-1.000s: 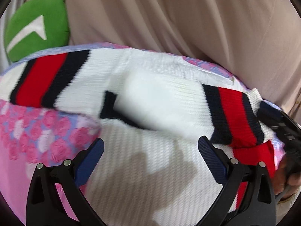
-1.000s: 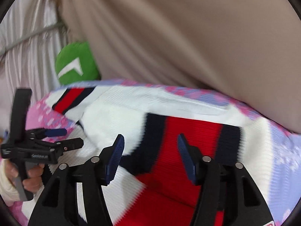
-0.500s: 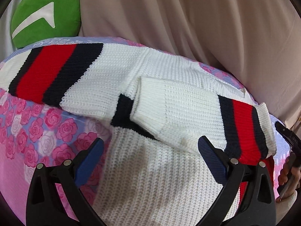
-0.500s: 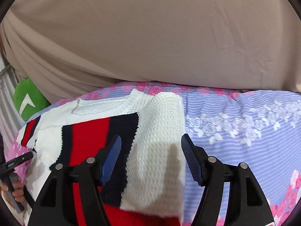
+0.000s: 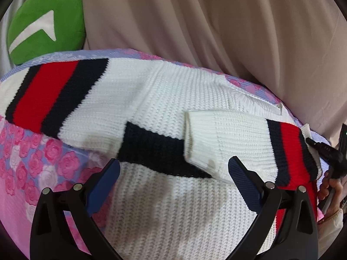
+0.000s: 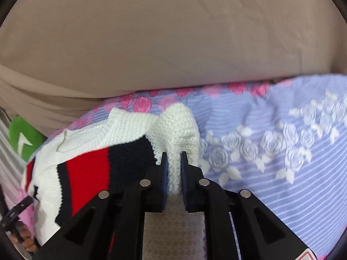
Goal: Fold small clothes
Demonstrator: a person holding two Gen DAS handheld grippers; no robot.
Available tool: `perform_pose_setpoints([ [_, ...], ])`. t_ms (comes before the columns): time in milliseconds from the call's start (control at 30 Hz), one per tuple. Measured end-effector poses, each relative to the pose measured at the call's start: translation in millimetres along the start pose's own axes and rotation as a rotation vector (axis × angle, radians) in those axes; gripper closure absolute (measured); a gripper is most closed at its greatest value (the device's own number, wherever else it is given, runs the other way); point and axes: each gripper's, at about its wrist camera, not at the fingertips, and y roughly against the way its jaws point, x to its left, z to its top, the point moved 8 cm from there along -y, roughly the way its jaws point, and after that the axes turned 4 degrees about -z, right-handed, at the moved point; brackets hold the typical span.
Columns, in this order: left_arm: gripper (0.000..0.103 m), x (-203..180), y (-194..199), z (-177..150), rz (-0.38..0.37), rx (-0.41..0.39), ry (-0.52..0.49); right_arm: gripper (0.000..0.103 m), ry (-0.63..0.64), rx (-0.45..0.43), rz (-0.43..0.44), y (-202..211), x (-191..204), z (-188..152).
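A white knit sweater (image 5: 173, 108) with red and navy stripes lies flat on a floral bedspread. Its right sleeve (image 5: 227, 136) is folded across the chest, while the left sleeve (image 5: 49, 93) stretches out sideways. My left gripper (image 5: 173, 186) hovers open over the sweater's body, with nothing between its blue pads. In the right wrist view the sweater (image 6: 86, 169) bunches up at its right shoulder edge. My right gripper (image 6: 173, 158) is closing there, its pads pinching a raised fold of the white knit.
A green cushion (image 5: 45, 26) sits at the far left behind the sweater. A beige draped cloth (image 5: 216, 21) rises along the back. Lilac and pink floral bedspread (image 6: 282, 151) extends to the right. A hand (image 5: 331, 192) holds the right gripper at the sweater's right edge.
The right gripper moved onto the sweater's right shoulder edge, and its jaws went from wide open to pinching the white knit. The left gripper has hardly moved.
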Motion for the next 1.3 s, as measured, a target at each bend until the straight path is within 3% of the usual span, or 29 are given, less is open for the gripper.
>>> perform_pose_setpoints([
  [100, 0.005, -13.5, -5.4, -1.3, -0.047, 0.022, 0.001, 0.075, -0.037, -0.049, 0.061, 28.3, -1.8, -0.8],
  [167, 0.005, -24.9, -13.2, -2.0, -0.070, 0.046, -0.020, 0.061, -0.017, -0.097, 0.051, 50.9, -3.3, -3.4],
  [267, 0.006, -27.5, -32.7, -3.7, -0.072, 0.101, 0.003, 0.052, 0.002, -0.104, 0.068, 71.7, -4.6, -17.5],
  [300, 0.012, -28.0, -33.2, -0.8, -0.062, 0.085, -0.001, 0.051, 0.012, -0.096, 0.073, 74.3, -4.8, -24.6],
  [333, 0.020, -30.6, -33.6, 2.7, -0.056, 0.076, -0.016, 0.051, 0.030, -0.085, 0.074, 80.0, -4.2, -35.0],
  [400, 0.069, -36.4, -35.6, 7.1, -0.074, 0.086, -0.036, 0.051, 0.079, -0.068, 0.066, 85.9, -0.9, -53.8],
  [467, 0.094, -38.2, -32.2, 16.6, -0.084, 0.077, -0.047, 0.048, 0.161, -0.051, 0.039, 88.2, 5.3, -74.3],
  [567, 0.094, -37.2, -12.1, 42.0, -0.111, -0.004, -0.060, 0.046, 0.296, -0.037, -0.044, 80.7, 15.0, -91.4],
  [667, 0.094, -32.2, 3.1, 66.6, -0.091, -0.074, -0.069, 0.047, 0.390, -0.027, -0.133, 59.6, 26.1, -94.5],
  [700, 0.094, -30.2, 5.1, 72.2, -0.082, -0.089, -0.070, 0.051, 0.393, -0.023, -0.141, 54.2, 25.5, -93.3],
  [767, 0.094, -21.8, 2.5, 77.3, -0.035, -0.103, -0.073, 0.089, 0.353, -0.036, -0.129, 47.7, 26.1, -82.7],
  [867, 0.095, -4.3, -20.5, 68.7, 0.011, -0.049, -0.068, 0.091, 0.244, -0.111, -0.064, 59.6, 18.7, -63.1],
  [900, 0.094, 2.3, -28.1, 62.8, 0.025, -0.028, -0.071, 0.091, 0.219, -0.104, -0.083, 57.1, 10.5, -61.6],
  [967, 0.094, 11.8, -43.3, 44.8, 0.045, -0.002, -0.077, 0.091, 0.158, 0.010, -0.140, 31.0, -18.4, -72.9],
  [1100, 0.094, 8.3, -36.9, 38.1, 0.043, -0.035, -0.088, 0.088, 0.084, 0.056, -0.049, 29.5, -33.0, -77.1],
  [1233, 0.094, 8.6, -34.6, 35.8, 0.038, -0.045, -0.085, 0.078, 0.082, 0.005, 0.007, 58.1, -24.9, -70.1],
  [1300, 0.093, 11.0, -34.2, 35.4, 0.026, -0.044, -0.072, 0.059, 0.077, -0.053, 0.054, 74.1, -13.7, -55.7],
])
